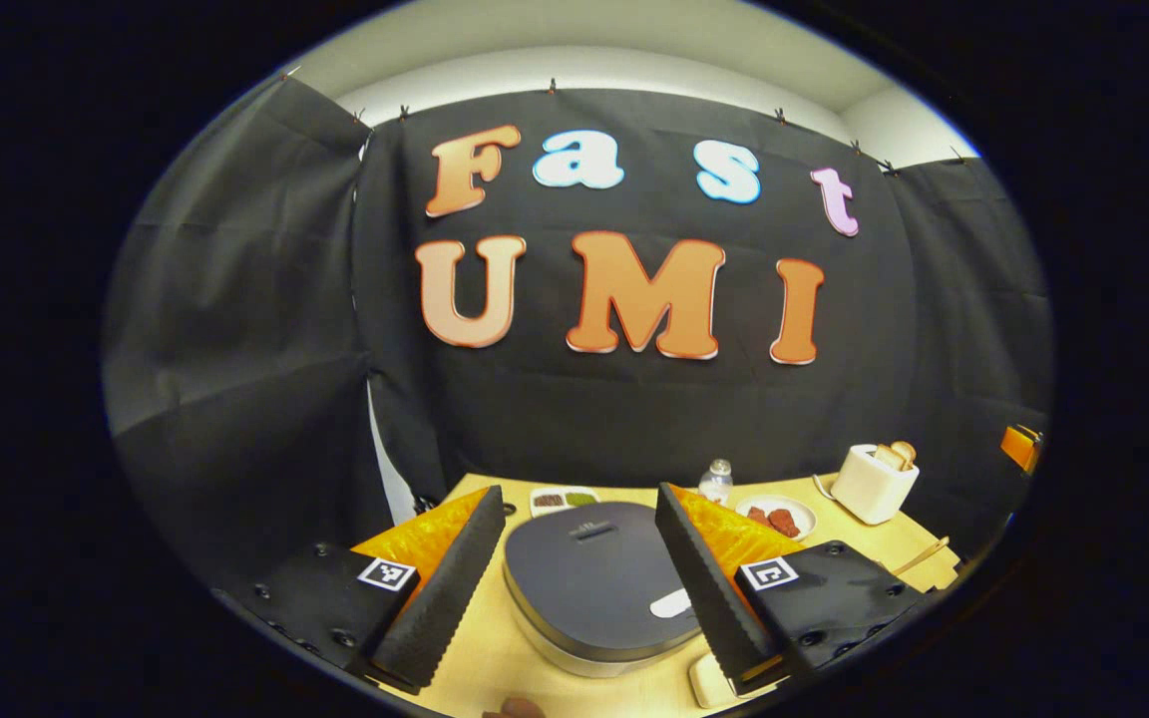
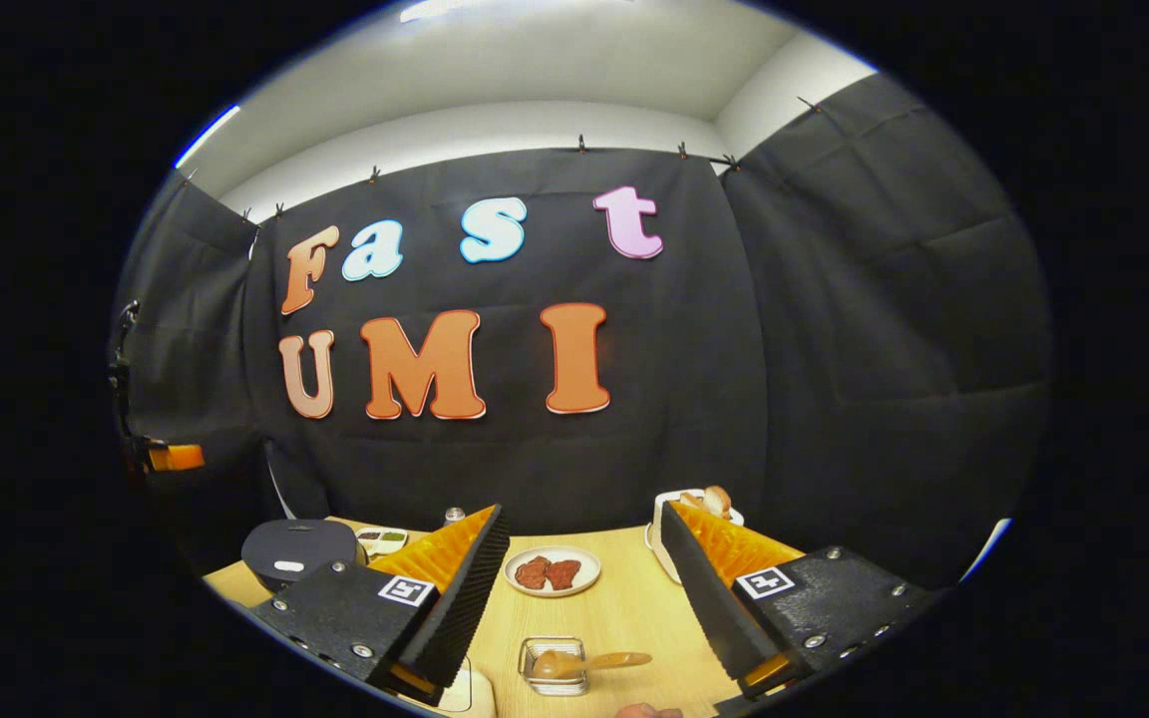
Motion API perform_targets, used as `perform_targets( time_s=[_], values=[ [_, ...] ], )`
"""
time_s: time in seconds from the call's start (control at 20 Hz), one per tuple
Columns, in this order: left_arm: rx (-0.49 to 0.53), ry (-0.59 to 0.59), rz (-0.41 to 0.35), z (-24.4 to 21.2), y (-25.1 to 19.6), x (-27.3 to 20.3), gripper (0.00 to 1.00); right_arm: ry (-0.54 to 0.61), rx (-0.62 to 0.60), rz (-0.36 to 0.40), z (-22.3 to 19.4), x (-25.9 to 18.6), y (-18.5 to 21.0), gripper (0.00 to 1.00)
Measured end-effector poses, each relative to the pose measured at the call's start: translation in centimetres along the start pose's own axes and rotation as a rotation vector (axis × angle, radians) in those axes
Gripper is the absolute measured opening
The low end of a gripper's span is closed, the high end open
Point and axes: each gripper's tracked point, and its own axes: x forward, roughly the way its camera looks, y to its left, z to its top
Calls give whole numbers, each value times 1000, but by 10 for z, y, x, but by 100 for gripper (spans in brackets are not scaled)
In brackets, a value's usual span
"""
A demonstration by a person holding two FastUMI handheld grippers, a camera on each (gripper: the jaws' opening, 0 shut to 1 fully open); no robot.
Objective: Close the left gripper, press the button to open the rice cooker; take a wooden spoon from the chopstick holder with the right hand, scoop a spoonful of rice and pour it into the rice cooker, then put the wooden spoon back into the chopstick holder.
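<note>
Pale wood bench (image 1: 495,658), black cloth wall behind. Left gripper (image 1: 574,588): my fingers stand wide, holding nothing, rice cooker (image 1: 594,588) framed between them, lid down; they must shut before pressing its button. Right gripper (image 2: 579,588): fingers wide, empty. Just ahead and low between them sits a clear holder (image 2: 553,666) with the wooden spoon (image 2: 599,660) lying across it, handle toward my right finger, likely for an easy pick. Farther off: plate (image 2: 552,571), toaster (image 1: 872,484).

The dark grey rice cooker (image 1: 594,588) sits lid-down and closed, between and just beyond the left hand-held gripper (image 1: 574,573)'s spread fingers. A wooden spoon (image 2: 589,661) lies across a small clear holder (image 2: 553,666), close ahead of the right hand-held gripper (image 2: 584,588), between its parted fingers.
</note>
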Motion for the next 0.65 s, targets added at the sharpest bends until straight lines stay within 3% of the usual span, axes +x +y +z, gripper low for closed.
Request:
perform_targets(
  time_s=[0.3,0.65],
  values=[
    [-21,-137,27,80,23,-42,100,-44,-18,29,36,4,18,95],
    [19,-152,18,77,10,-49,100,-28,-20,72,21,3,31,95]
  ],
)
